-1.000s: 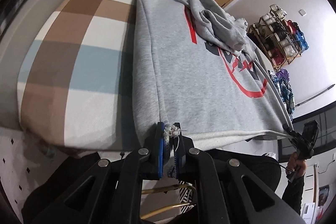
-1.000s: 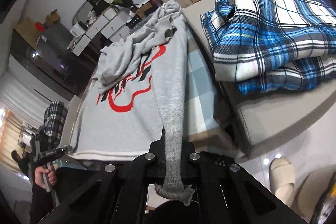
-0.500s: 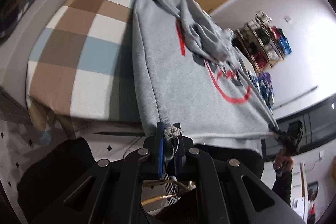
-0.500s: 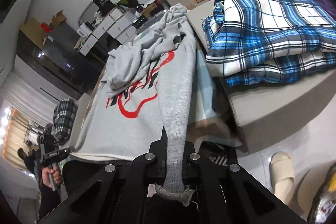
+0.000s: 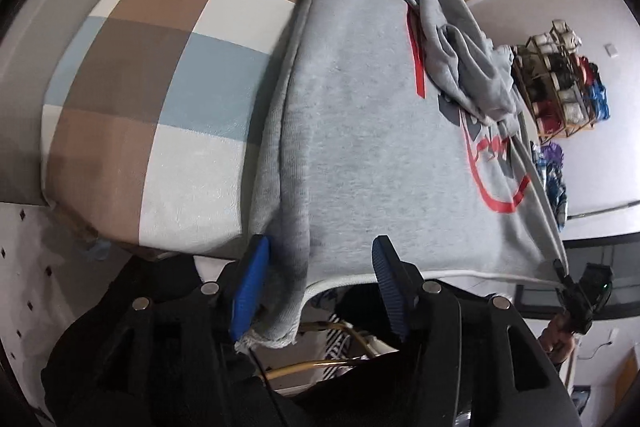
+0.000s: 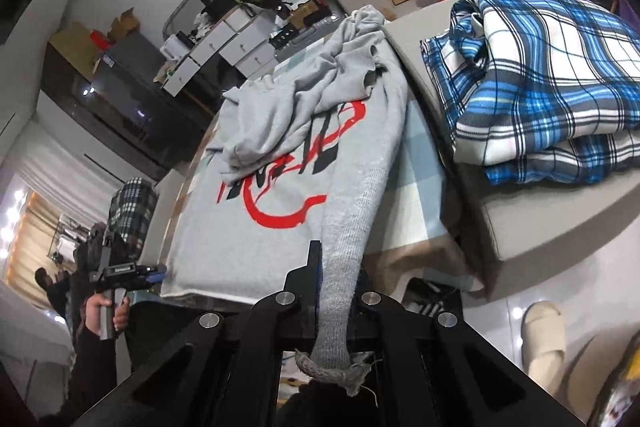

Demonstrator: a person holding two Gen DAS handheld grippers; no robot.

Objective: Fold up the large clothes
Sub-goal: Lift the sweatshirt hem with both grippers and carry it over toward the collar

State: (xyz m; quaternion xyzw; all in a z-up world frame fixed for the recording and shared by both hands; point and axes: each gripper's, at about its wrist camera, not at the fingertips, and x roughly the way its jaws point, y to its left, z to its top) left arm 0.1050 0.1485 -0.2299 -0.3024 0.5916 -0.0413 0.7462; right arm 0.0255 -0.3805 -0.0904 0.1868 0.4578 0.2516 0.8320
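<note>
Left gripper (image 5: 318,287) jaws, clamped earlier, were opening around sweatshirt (image 5: 372,131) hem; right gripper (image 6: 340,311) gripped hem; folding barely begun.

Folded blue plaid blanket (image 6: 540,83) on a grey cushion (image 6: 560,219), beige slipper (image 6: 544,339) on the floor below.
</note>
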